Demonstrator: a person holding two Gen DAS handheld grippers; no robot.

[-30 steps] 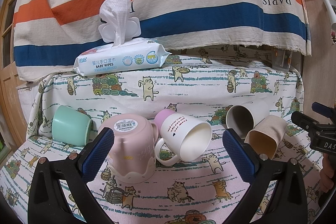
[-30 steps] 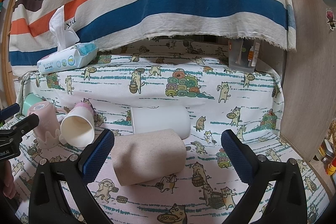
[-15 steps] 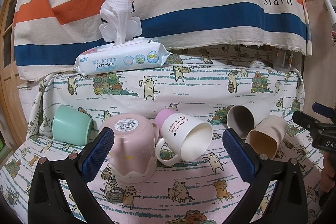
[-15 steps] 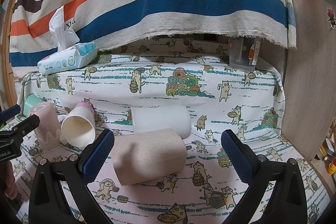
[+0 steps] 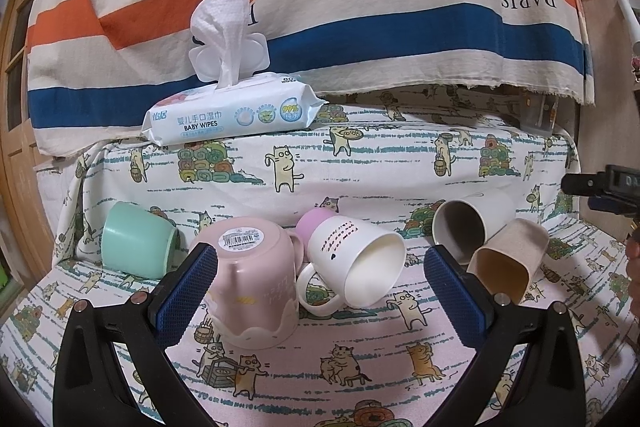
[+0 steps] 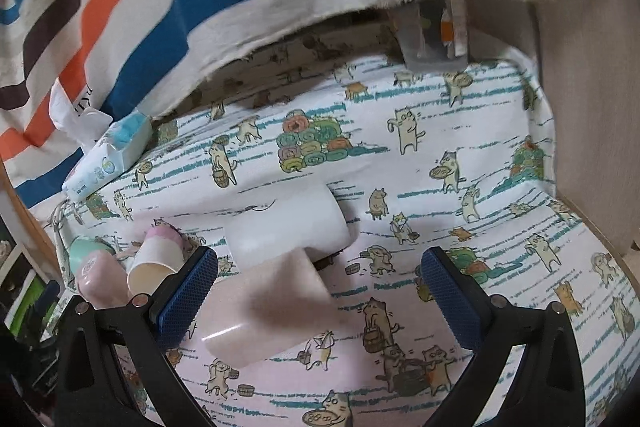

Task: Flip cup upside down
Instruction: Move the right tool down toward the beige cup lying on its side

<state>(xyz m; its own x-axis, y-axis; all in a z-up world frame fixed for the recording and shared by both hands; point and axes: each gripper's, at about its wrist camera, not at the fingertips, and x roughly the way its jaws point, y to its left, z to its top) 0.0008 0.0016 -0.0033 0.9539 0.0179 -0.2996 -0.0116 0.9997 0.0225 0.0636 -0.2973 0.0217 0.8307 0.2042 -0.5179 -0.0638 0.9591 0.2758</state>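
Observation:
Several cups lie on a cat-print cloth. In the left wrist view a pink cup (image 5: 252,287) stands upside down. A white mug (image 5: 356,267), a white tumbler (image 5: 464,231), a beige cup (image 5: 508,263) and a mint cup (image 5: 136,247) lie on their sides. My left gripper (image 5: 320,299) is open and empty, in front of the pink cup and white mug. My right gripper (image 6: 318,299) is open and empty, above the beige cup (image 6: 272,311), with the white tumbler (image 6: 288,227) just behind it. The right gripper's tip (image 5: 600,187) shows at the left view's right edge.
A pack of baby wipes (image 5: 232,115) sits on the raised ledge behind the cups. A striped cloth (image 5: 320,7) hangs at the back. A wooden panel (image 6: 592,107) bounds the right side. A small clear box (image 6: 436,39) stands at the back right.
My right gripper has moved forward and tilted downward over the beige cup, so its view is blurred and closer. My left gripper has barely moved. No cup has shifted.

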